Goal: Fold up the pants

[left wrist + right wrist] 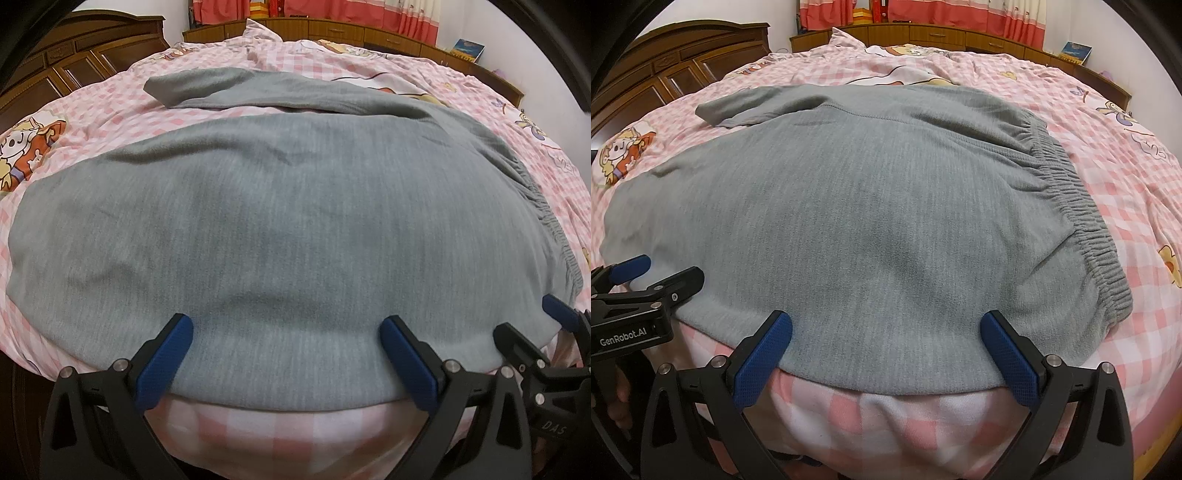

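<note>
Now both claws sit at the near edge of the bed, side by side. Left claw (286, 358): spread wide, blue pads (166, 363) resting at the near hem of the grey pants (277, 221), one pad each side of a broad stretch of cloth, nothing pinched. Right claw (886, 356): same, spread wide, pads (762, 356) at the pants' near edge, not gripping. From the left cam the right claw shows at the far right edge; from the right cam the left claw shows at far left w/ "GenRobot.AI" on its body, a bit of a hand (622, 402) behind it.

Pants lie mostly flat across the near half of the bed, on the pink check sheet (905, 417), near edge along the bed's near edge. Elastic waistband (1082, 221) runs down the right side, gathered. One leg end (735, 107) pokes out toward the far left, folded over a bit. A few soft wrinkles in the fabric; stitched seam visible near the far edge in the right cam.

Sheet has cartoon prints, e.g. a figure (622, 155) at the left edge. Beyond: wood headboard (74, 62) at far left, low wood cabinets (942, 37) along the far wall, pink curtains (827, 14) above, a book (1075, 51) propped at far right.
</note>
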Tool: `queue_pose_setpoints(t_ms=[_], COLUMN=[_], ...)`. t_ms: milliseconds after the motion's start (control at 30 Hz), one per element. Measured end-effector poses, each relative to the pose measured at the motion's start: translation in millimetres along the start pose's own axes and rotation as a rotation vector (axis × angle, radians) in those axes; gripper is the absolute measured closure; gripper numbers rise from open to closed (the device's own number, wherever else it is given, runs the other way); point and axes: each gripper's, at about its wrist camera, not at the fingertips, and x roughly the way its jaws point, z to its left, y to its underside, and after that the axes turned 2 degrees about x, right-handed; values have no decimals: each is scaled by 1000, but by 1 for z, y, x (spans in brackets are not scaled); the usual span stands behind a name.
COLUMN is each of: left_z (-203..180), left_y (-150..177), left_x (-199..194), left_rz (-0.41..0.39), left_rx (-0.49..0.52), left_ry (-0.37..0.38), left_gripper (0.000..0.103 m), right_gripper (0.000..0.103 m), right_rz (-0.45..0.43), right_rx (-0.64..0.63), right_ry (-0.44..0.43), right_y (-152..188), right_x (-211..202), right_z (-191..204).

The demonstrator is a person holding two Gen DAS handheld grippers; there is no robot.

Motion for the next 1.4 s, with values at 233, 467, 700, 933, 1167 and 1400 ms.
queue_pose_setpoints(t_ms=[233, 467, 700, 933, 1167, 1400], left_z=[0, 0, 0, 0, 0, 0], left_y=[0, 1, 0, 1, 1, 1], left_x=[0, 1, -1, 0, 0, 0], left_rz=[-1, -3, -7, -8, -8, -9], left_rx=[1, 1, 0, 0, 0, 0], left_ry=[0, 0, 0, 0, 0, 0], left_gripper=[0, 0, 0, 0, 0, 0], right_gripper=[0, 0, 0, 0, 0, 0], right_rz=[3, 6, 6, 6, 7, 8], right_rx=[-4, -7, -8, -10, -11, -12], right_ry=[-1, -2, -2, -3, -3, -4], right_y=[0, 0, 0, 0, 0, 1], right_x=[1, 2, 2, 2, 2, 2], right_z=[0, 1, 0, 0, -1, -1])
